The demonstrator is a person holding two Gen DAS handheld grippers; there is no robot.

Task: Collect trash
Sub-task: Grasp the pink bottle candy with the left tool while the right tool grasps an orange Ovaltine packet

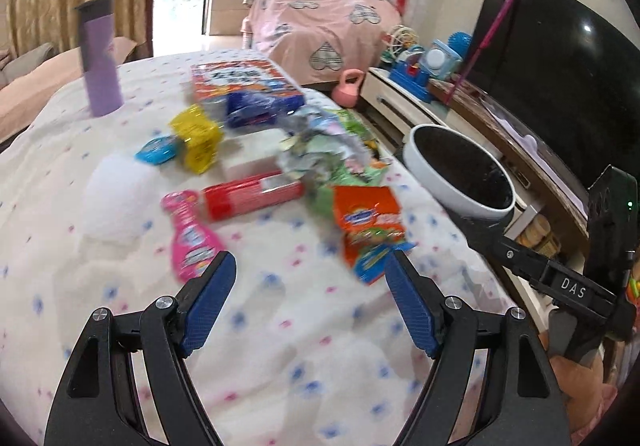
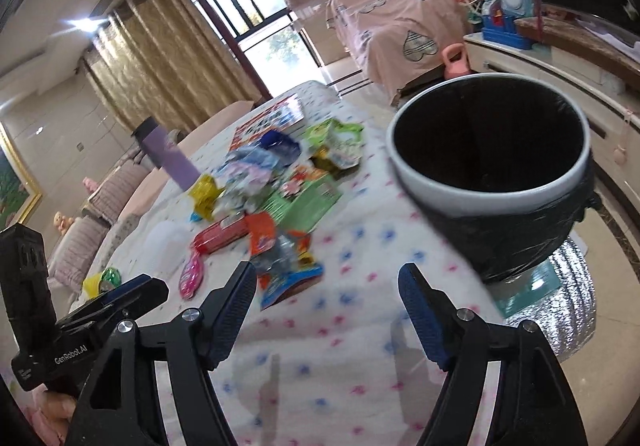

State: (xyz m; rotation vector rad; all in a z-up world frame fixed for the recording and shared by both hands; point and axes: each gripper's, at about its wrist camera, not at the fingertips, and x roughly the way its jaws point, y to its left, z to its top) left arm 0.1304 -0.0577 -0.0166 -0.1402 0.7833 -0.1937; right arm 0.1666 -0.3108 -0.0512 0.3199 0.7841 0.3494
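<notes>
Several wrappers lie on a white dotted tablecloth (image 1: 280, 326): an orange packet (image 1: 368, 222), a red pack (image 1: 252, 198), a pink bottle-shaped wrapper (image 1: 192, 238), a yellow wrapper (image 1: 198, 136) and a crumpled green and white heap (image 1: 328, 142). My left gripper (image 1: 310, 266) hangs open just short of the orange packet, holding nothing. A white-rimmed bin with a black liner (image 2: 480, 190) stands off the table's right edge. My right gripper (image 2: 328, 278) is open and empty between the orange packet (image 2: 280, 246) and the bin.
A purple tumbler (image 1: 100, 58) stands at the back left, and an orange box (image 1: 240, 78) lies behind the heap. A white tissue (image 1: 120, 190) rests at left. A TV (image 1: 560, 66) and a cabinet with toys (image 1: 420, 66) line the right wall. The bin sits on a silver stand (image 2: 572, 286).
</notes>
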